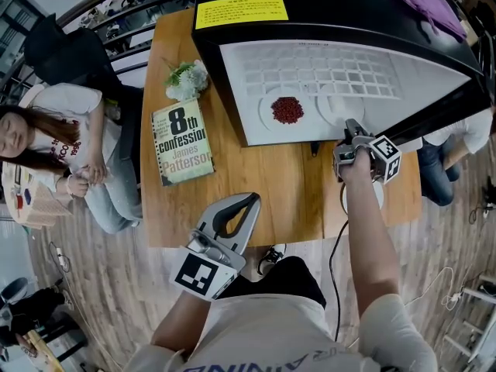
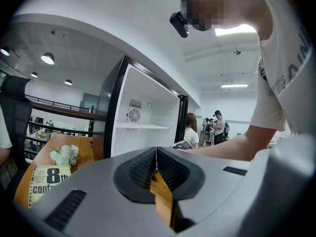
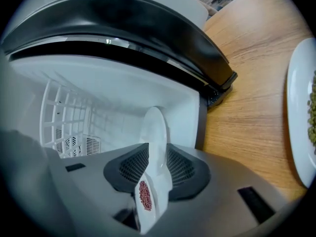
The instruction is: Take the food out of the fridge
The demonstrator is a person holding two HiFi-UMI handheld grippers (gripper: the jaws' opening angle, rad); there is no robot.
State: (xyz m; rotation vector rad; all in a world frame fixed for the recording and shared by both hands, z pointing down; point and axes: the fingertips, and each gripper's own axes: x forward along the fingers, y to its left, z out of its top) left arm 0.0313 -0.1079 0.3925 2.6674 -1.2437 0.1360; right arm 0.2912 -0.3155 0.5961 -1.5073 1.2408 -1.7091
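Observation:
The black fridge [image 1: 232,60] stands open on the wooden table, its white inside and wire shelf [image 1: 310,72] showing. Inside lies a white plate of red beans [image 1: 287,110]. Beside it sits a second white plate [image 1: 335,105], and my right gripper [image 1: 350,134] is shut on its near rim. In the right gripper view that plate [image 3: 154,147] stands edge-on between the pads, with a small red-speckled patch on its near face. My left gripper [image 1: 249,201] hangs over the table's front edge, shut and empty, its pads [image 2: 143,164] meeting with only wood showing behind.
A white plate of green beans [image 3: 302,122] lies on the table under my right arm, partly hidden in the head view [image 1: 378,196]. A book [image 1: 183,142] and a small bunch of flowers [image 1: 186,80] lie left of the fridge. A person [image 1: 62,161] sits beyond the table's left edge.

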